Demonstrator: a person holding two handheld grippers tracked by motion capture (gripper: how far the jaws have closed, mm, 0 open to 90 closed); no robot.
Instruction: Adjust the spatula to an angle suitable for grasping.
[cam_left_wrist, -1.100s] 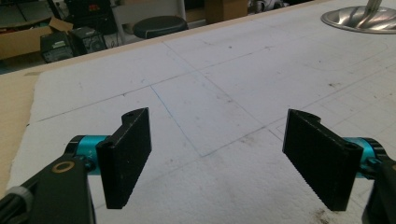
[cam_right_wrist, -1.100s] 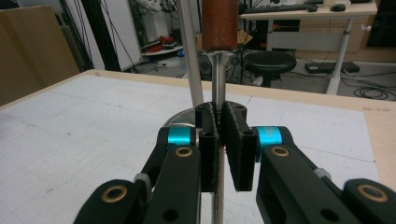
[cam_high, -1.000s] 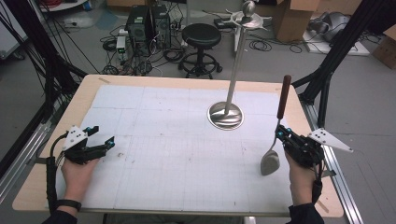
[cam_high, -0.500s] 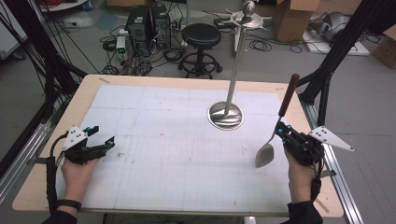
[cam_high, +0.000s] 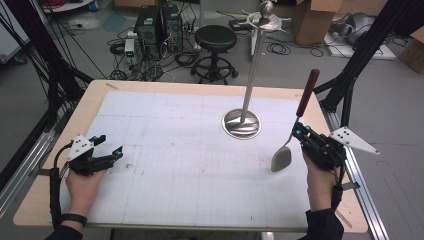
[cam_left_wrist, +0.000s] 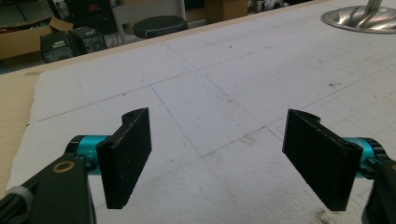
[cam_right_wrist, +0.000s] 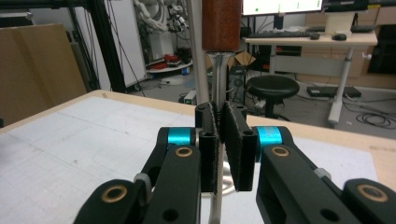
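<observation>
Spatula (cam_high: 295, 127) hangs clear of the bench near its right edge in the high view, blade down and wooden handle up, likely lifted for hanging on the rack stand (cam_high: 243, 122) near the far edge. The right gripper (cam_high: 300, 134) clamps its metal neck. The left gripper (cam_high: 116, 152) rests near the left edge. Left gripper view: jaws spread wide, nothing between. Right gripper view: pads (cam_right_wrist: 208, 140) pinch the spatula's thin stem (cam_right_wrist: 217, 84); the rack pole (cam_right_wrist: 200, 65) stands directly behind.

One spatula (cam_high: 290, 135), one stand (cam_high: 242, 123), one stool (cam_high: 215, 37).
</observation>
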